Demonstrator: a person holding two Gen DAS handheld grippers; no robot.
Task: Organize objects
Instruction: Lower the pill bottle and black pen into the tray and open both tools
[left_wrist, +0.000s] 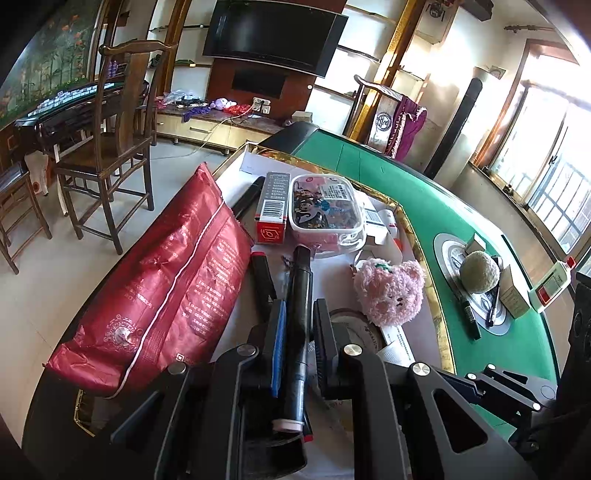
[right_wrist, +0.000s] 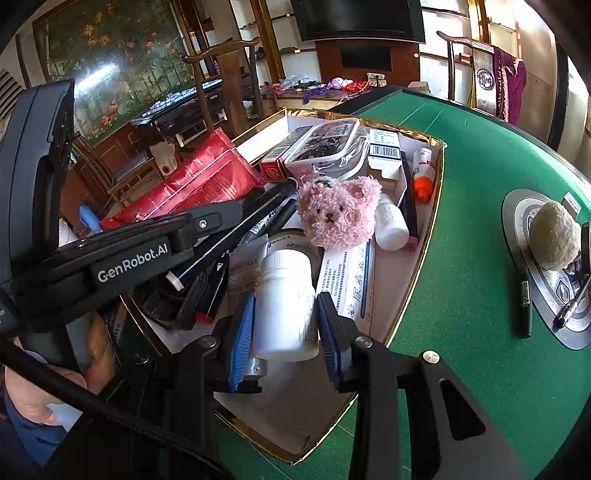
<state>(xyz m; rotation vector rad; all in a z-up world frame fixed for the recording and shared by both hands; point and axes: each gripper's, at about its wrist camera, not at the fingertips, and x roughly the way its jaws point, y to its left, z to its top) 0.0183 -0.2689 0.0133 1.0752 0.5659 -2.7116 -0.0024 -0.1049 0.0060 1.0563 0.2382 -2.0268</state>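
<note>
We hold the left gripper (left_wrist: 297, 314) clamped on a black marker (left_wrist: 301, 295) over the crowded gold-edged box (left_wrist: 410, 229), and the right gripper (right_wrist: 284, 314) has its blue pads closed on a white bottle (right_wrist: 286, 295) at the near end of the same box. Around our tools the box is packed: a red foil bag (left_wrist: 166, 280) fills its left side, a pink plush bear (right_wrist: 338, 212) sits in the middle, and a red and white carton (left_wrist: 273, 206) and a clear cartoon-printed case (left_wrist: 325, 206) lie at the far end. An orange-capped tube (right_wrist: 423, 173) rests against the right wall. We read "GenRobot.AI" on the left tool's body in the right wrist view; the barcoded labels are too small to read. To the right, the green felt table (right_wrist: 461, 258) lies mostly open, with a black pen (right_wrist: 524, 306) and a pale fuzzy ball (right_wrist: 554, 236) at its round centre plate (right_wrist: 517, 206).
</note>
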